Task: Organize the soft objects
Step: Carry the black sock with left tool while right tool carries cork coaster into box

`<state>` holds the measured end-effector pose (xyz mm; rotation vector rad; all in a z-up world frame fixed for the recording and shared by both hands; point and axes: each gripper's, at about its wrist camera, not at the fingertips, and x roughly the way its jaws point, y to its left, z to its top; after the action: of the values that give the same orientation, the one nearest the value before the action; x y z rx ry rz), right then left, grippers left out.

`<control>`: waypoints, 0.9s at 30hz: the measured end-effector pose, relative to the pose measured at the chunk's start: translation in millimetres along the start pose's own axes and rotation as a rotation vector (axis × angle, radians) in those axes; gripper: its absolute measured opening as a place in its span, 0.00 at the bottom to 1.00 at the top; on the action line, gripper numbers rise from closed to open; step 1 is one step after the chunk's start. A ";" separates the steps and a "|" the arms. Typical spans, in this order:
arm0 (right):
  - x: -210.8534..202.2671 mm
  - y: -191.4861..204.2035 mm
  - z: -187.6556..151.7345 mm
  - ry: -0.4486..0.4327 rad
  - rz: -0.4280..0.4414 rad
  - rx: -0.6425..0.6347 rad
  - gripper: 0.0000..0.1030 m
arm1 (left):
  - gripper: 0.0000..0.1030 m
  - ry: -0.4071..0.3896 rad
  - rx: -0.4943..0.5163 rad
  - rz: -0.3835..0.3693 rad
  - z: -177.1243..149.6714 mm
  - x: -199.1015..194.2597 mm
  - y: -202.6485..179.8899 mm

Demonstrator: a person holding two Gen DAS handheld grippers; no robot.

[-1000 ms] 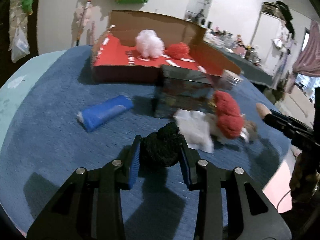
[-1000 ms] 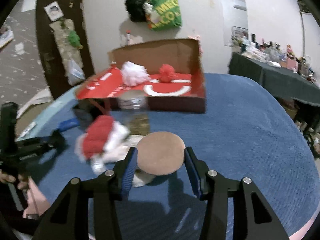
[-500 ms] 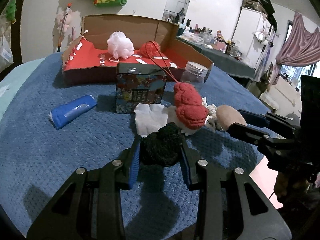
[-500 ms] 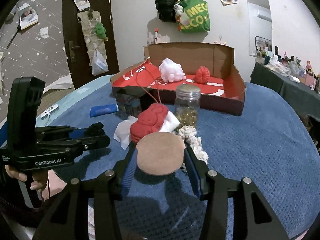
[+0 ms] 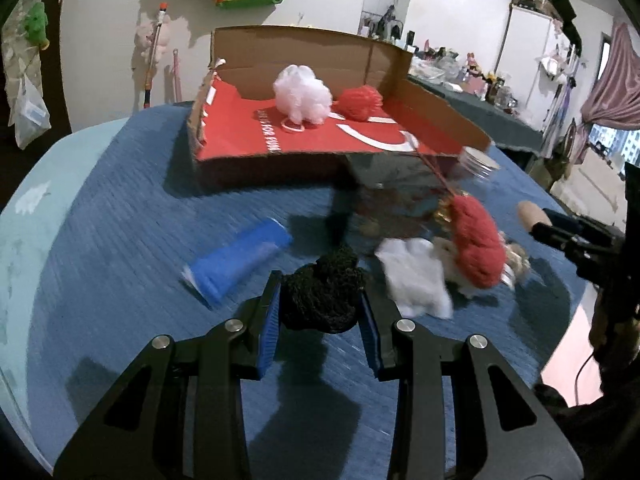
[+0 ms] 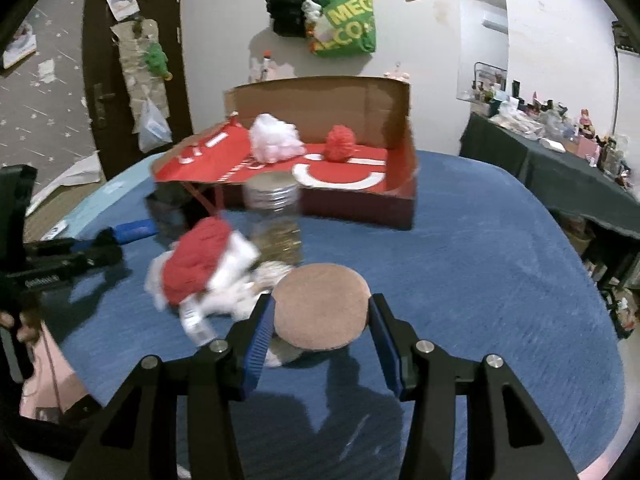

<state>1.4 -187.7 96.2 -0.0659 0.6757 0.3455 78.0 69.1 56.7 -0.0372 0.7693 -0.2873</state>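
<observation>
Nearest the left wrist camera, the left gripper [image 5: 320, 312] is clenched on a black knitted ball [image 5: 322, 294], its blue pads pressed to both sides, above the blue textured cover [image 5: 120, 240] of the counter. In the right wrist view, the right gripper [image 6: 320, 332] grasps a round tan puff [image 6: 321, 306] by its edges, flat face toward the camera. Just past the black knitted ball lie a blue tube [image 5: 240, 258] to the left and a crumpled white cloth [image 5: 416, 276] to the right, blurred, with a red knitted piece [image 5: 478, 236] resting on the pale pile beside it. Behind that pile stands a clear jar [image 6: 276, 220] with a metal lid, and near it a dark patterned box [image 5: 384, 200], too smeared to read. Farther back sits an open cardboard box [image 5: 320, 60] with a red floor; inside it a white mesh puff [image 5: 302, 94] and a red mesh puff [image 5: 360, 102] lie close together. On the far wall hangs a green bag [image 6: 346, 26].
</observation>
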 end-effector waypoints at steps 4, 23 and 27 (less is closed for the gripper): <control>15.8 -12.4 16.7 0.030 -0.019 -0.031 0.49 | 0.32 0.051 -0.002 -0.055 21.9 11.5 15.6; 65.6 -8.4 73.9 0.095 -0.049 -0.249 0.50 | 0.32 0.179 0.225 -0.083 85.9 51.9 13.3; 67.0 -9.6 84.0 0.092 -0.043 -0.261 0.50 | 0.32 0.176 0.253 -0.092 96.3 54.7 10.0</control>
<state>103.8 -162.8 119.5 -0.3458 0.7162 0.3892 184.1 57.1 87.4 0.1940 0.9023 -0.4780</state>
